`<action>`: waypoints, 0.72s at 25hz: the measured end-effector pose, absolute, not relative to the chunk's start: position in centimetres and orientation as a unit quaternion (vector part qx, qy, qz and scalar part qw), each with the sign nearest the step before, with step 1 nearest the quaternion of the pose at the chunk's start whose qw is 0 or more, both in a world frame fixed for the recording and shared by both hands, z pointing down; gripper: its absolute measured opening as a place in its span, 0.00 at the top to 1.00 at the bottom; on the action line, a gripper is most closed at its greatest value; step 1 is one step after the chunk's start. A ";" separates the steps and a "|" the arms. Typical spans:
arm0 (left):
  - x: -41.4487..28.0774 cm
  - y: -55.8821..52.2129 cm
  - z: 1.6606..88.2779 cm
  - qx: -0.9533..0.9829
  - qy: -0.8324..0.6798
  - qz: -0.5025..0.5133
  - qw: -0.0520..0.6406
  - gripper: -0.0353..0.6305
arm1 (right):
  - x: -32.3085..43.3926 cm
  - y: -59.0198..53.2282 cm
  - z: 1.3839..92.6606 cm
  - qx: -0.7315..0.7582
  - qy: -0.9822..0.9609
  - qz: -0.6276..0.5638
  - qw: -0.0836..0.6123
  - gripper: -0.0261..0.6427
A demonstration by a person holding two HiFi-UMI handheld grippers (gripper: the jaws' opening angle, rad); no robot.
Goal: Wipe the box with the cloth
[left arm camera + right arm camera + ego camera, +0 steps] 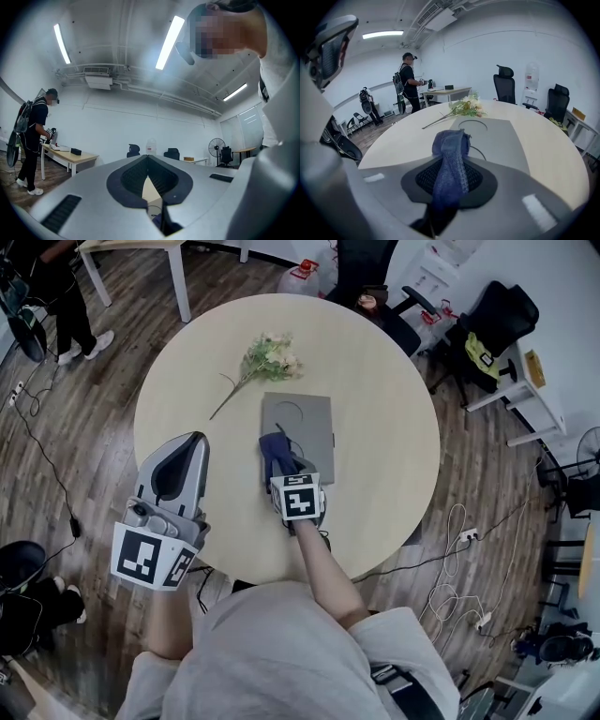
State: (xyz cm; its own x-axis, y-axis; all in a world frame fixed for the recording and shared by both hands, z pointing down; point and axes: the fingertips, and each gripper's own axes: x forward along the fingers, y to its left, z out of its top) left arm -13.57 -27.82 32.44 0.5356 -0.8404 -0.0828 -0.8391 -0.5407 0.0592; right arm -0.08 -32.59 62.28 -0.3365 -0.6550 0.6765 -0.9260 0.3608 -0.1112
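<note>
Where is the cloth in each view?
Head view: the cloth is in the middle, on the near left corner of the box, held by the right gripper.
Left gripper view: not surely seen; a dark bit low between the shut jaws may be it.
Right gripper view: low centre, pinched between the jaws.
Shared landmark: the flowers, beyond the box; absent from the left gripper view.

Bare worktop (394, 456) right of box (314, 432): wide open, nothing in the way. Free strip too between left tool (190, 442) and box. Flower sprig (267, 359) just behind box, stem slanting left-front, blocks the far-left approach. Right tool (284, 465) with cloth (274, 448) takes box's near-left corner; rest of top free. Chair (366, 268) close at far edge.
</note>
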 end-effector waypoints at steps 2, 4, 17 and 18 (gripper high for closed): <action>-13.3 -27.8 32.5 0.877 -0.478 -0.052 0.007 0.93 | 0.5 -32.5 62.2 0.511 -0.777 0.248 0.272 0.84; -13.0 -27.8 32.5 0.878 -0.475 -0.052 0.006 0.93 | 1.2 -32.4 62.2 0.514 -0.776 0.245 0.272 0.84; -11.3 -27.7 32.3 0.886 -0.460 -0.052 0.003 0.94 | 4.9 -31.8 61.8 0.541 -0.761 0.251 0.255 0.84; -11.2 -27.7 32.3 0.887 -0.459 -0.052 0.003 0.93 | 5.2 -31.8 61.8 0.542 -0.760 0.250 0.256 0.84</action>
State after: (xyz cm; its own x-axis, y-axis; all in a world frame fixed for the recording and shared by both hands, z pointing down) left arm -11.19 -27.74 32.27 0.5725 -0.8151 -0.0888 -0.8145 -0.5778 0.0524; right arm 5.20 -31.81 61.81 -0.2813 -0.6970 0.6596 -0.9524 0.2871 -0.1027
